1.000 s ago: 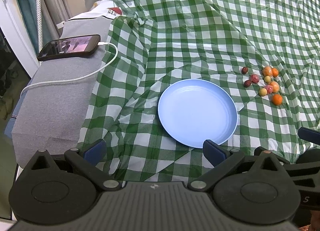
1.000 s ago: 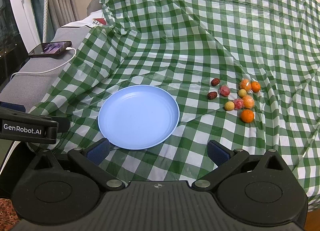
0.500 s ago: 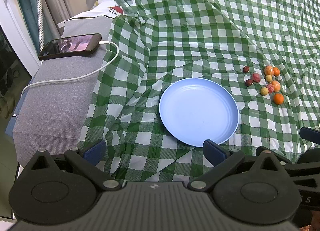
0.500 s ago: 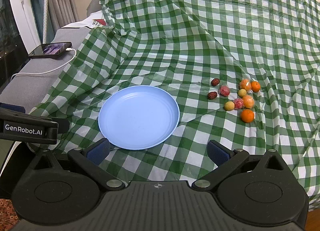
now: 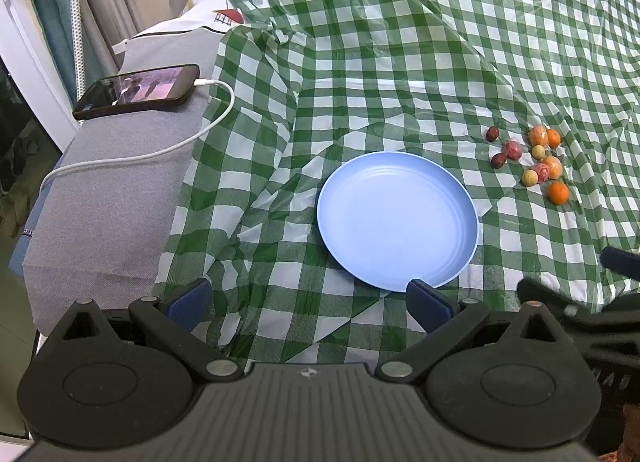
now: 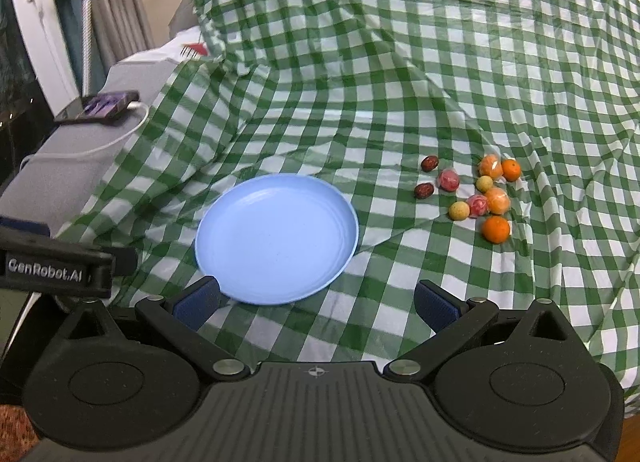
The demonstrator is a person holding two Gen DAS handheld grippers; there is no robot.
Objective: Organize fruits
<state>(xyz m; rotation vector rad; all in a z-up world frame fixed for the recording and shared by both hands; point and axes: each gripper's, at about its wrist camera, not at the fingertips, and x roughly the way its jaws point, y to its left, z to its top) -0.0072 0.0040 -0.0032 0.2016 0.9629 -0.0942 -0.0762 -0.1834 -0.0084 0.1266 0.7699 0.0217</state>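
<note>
Closest in, the left hand-held gripper (image 5: pixel 308 300) is hanging over the near edge of the cloth with its blue pads spread wide, nothing between them. The right hand-held gripper (image 6: pixel 316 300) is doing the same – splayed wide, gripping nothing. Just past both sits the blue plate (image 6: pixel 276 238), bare, lying flat on the green checked cloth (image 6: pixel 400 94). Beyond it to the right, the fruits (image 6: pixel 476 194) are bunching in a loose cluster – small oranges, a couple of yellow ones, pinkish ones, two dark reddish ones – near the plate but not touching it. Off left on a grey surface (image 5: pixel 104 214), a phone (image 5: pixel 138 90) is lying plugged into a white cable (image 5: pixel 160 150).
</note>
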